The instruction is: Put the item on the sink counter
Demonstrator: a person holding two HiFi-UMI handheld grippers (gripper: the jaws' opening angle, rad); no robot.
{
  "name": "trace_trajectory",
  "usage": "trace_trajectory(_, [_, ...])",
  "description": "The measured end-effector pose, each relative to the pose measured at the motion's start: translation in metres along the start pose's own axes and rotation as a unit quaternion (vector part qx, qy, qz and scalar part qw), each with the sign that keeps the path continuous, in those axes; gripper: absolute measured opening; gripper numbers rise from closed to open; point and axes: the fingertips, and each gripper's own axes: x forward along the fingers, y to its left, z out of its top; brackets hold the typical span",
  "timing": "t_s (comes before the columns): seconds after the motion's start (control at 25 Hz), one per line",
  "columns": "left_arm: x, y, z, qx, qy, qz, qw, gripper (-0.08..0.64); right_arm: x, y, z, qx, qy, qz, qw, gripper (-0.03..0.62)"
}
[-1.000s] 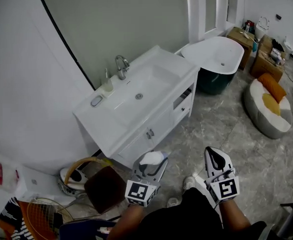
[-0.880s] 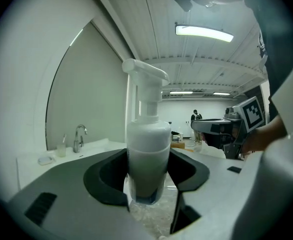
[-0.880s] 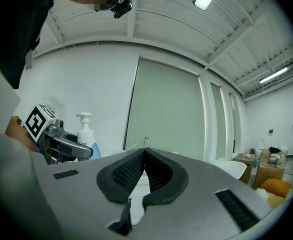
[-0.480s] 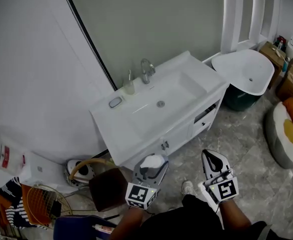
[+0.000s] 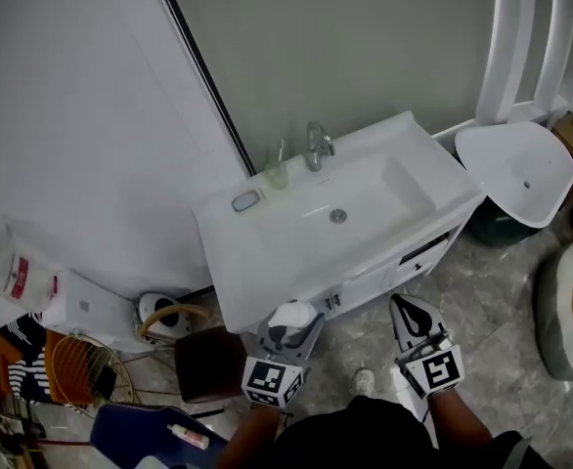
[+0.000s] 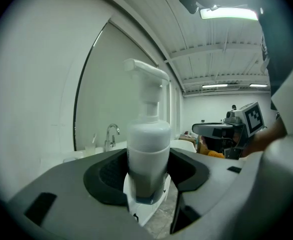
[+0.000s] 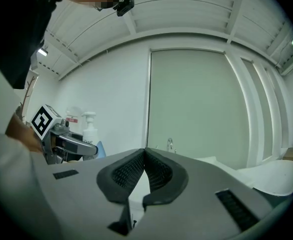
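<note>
My left gripper (image 5: 291,328) is shut on a white pump bottle (image 6: 147,149), held upright between the jaws; the same bottle (image 5: 291,315) shows just in front of the cabinet's lower edge in the head view. The white sink counter (image 5: 238,262) with its basin, chrome faucet (image 5: 316,145) and drain lies ahead of both grippers. My right gripper (image 5: 414,313) hangs to the right of the left one, its jaws closed together with nothing between them (image 7: 144,171). From the right gripper view the bottle (image 7: 90,129) and left gripper (image 7: 61,139) appear at the left.
On the counter stand a clear cup (image 5: 277,174) and a small soap dish (image 5: 246,201). A brown stool (image 5: 208,364), an orange wire basket (image 5: 81,371) and a round appliance (image 5: 159,313) sit left of the cabinet. A white bathtub (image 5: 521,174) stands at the right.
The view has swung so the sink counter now lies closer and more central. Both grippers keep their places near the bottom, the left still holding the bottle.
</note>
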Motion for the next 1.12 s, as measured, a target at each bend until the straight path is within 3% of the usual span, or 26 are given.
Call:
trace_trajectory(0.56, [0.039, 0.073, -0.002, -0.01, 0.011, 0.085, 0.9963, 0.25, 0.104, -0.001, -0.005, 0.014, -0.001, 0.121, 0.993, 0.014])
trace_trajectory(0.92, [0.049, 0.164, -0.004, -0.019, 0.005, 0.13, 0.9914, 0.25, 0.2, 0.028, -0.004, -0.017, -0.002, 0.159, 0.987, 0.014])
trace_trajectory(1.12, [0.048, 0.213, -0.008, -0.021, 0.009, 0.138, 0.9902, 0.25, 0.251, 0.046, -0.011, 0.009, 0.005, 0.173, 0.985, 0.014])
